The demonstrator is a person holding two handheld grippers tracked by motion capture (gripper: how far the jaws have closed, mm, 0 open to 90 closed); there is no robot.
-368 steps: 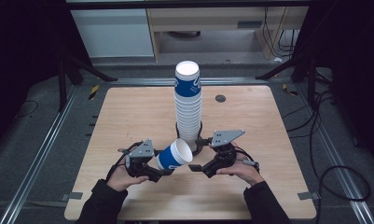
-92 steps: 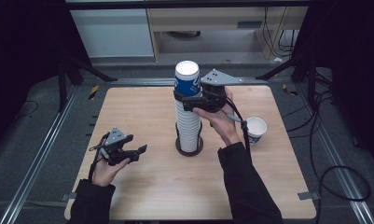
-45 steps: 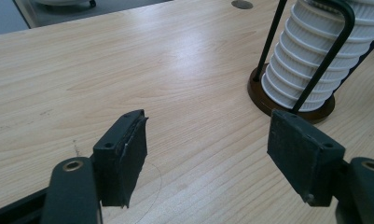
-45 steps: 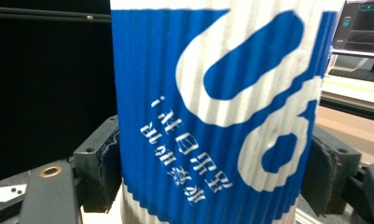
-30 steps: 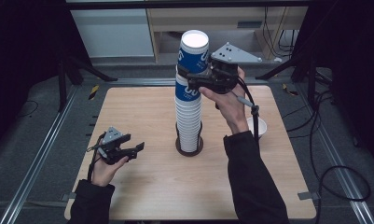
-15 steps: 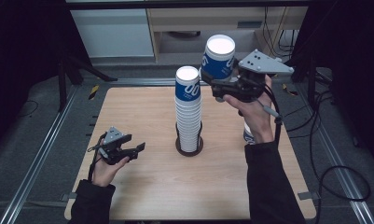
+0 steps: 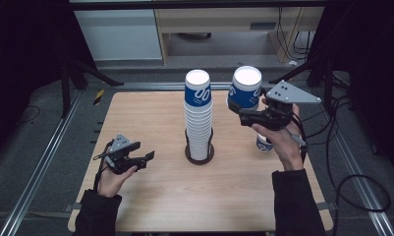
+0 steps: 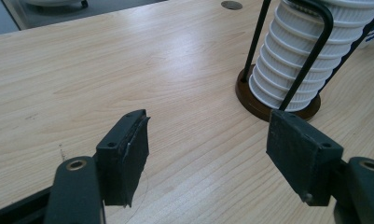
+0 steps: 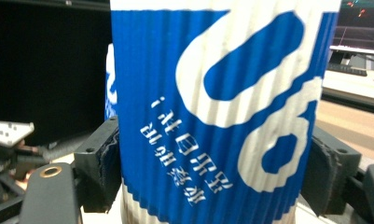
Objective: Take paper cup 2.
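Observation:
A tall stack of blue-and-white paper cups (image 7: 198, 118) stands in a dark round holder (image 7: 199, 153) with wire uprights at the table's middle. To its right, my right gripper (image 7: 239, 106) is shut on a single blue-and-white ribbed cup (image 7: 245, 88), held in the air level with the stack's top. In the right gripper view the cup (image 9: 222, 112) sits squeezed between both pads of the right gripper (image 9: 212, 163). My left gripper (image 7: 146, 157) rests low at the table's left, open with nothing between its pads (image 8: 128, 154). The stack (image 8: 301, 60) is ahead of it, to the right.
Another cup (image 7: 263, 143) stands on the wooden table (image 7: 150, 113) at the right, partly hidden behind the right hand. Metal rails run along both sides of the table. Cables trail on the floor to the right.
The right gripper has carried the cup from above the stack out to the right and lower down. The left hand has stayed where it was.

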